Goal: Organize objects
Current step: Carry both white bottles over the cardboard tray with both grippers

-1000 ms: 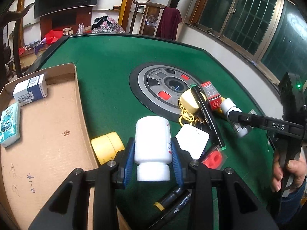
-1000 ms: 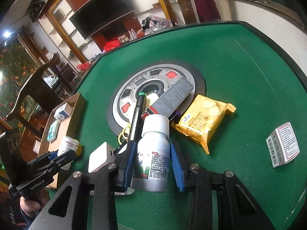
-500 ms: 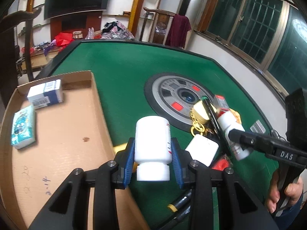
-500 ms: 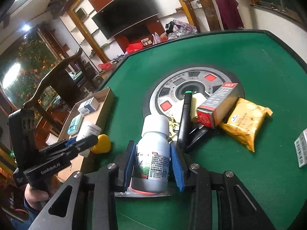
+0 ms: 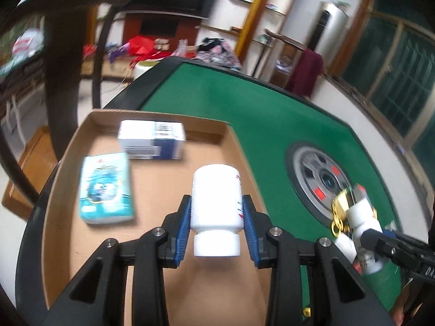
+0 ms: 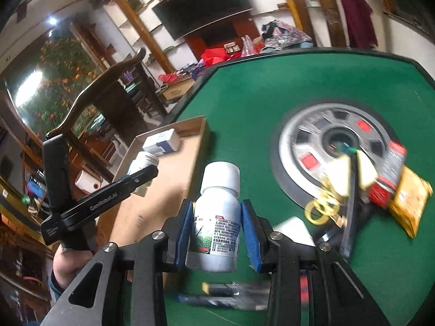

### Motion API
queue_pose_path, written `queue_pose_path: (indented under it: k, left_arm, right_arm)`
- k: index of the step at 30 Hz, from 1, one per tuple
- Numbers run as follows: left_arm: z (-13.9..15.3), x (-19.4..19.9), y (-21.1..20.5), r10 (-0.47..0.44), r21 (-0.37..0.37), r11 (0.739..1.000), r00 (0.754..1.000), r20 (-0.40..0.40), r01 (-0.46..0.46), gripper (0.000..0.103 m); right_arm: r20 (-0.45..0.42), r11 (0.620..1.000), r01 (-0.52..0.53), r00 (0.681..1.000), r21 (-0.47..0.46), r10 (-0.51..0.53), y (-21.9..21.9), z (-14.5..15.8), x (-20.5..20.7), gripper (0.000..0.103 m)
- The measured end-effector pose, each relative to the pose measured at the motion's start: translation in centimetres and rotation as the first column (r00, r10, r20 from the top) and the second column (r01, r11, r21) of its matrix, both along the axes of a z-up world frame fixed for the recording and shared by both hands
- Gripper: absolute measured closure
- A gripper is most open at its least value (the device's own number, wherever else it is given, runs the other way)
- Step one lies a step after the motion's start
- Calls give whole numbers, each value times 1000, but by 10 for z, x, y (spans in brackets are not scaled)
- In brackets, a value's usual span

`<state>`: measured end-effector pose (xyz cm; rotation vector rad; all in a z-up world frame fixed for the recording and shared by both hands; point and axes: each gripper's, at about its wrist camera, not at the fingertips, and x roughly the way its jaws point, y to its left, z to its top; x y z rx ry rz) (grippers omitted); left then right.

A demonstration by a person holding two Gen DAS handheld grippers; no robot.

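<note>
My left gripper (image 5: 216, 218) is shut on a plain white pill bottle (image 5: 216, 195), cap towards the camera, held above the floor of the cardboard tray (image 5: 152, 179). My right gripper (image 6: 217, 222) is shut on a small white bottle with a printed label (image 6: 217, 214), upright, over the green table near the tray's right wall (image 6: 199, 146). In the left wrist view the right gripper (image 5: 365, 235) with its bottle (image 5: 361, 217) shows at the right edge. In the right wrist view the left gripper (image 6: 148, 172) and its bottle (image 6: 144, 163) hang over the tray.
In the tray lie a white and blue box (image 5: 152, 142) and a teal tissue pack (image 5: 106, 187). On the green table (image 6: 272, 87) by the round centre dial (image 6: 337, 146) lie a yellow keychain (image 6: 323, 203), a red box (image 6: 388, 174), a yellow snack bag (image 6: 410, 203), pens (image 6: 217, 294).
Both grippers have swung left with their bottles. The left one now hangs over the tray rather than the table clutter; the right one has come close to the tray's edge.
</note>
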<state>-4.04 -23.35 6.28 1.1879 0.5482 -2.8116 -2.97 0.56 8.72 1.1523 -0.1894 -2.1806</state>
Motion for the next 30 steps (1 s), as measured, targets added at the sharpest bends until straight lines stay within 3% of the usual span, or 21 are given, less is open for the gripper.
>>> queue_pose_path:
  k: [5,16,24,30]
  left_arm:
    - [-10,-6,-27,68,80,994,998,16,-69,68]
    - [-20,-11,-20,85,25,996,994,66,-87,68]
    - [-31,-11,-23,113,-3,993,982,149,-114,68]
    - [-29,-10,-22,101,0,995,987,124,-101,68]
  right_arm:
    - [-1,999,-31,1000,39,32,-50,5,-20,63]
    - [61,994,-56,997,91,50,-132,-23,-67,63]
    - [123,994,-48,992,98,36,-151,-45,-93,63]
    - [133,993,-47,991,111,32,-160,-50,-97,63]
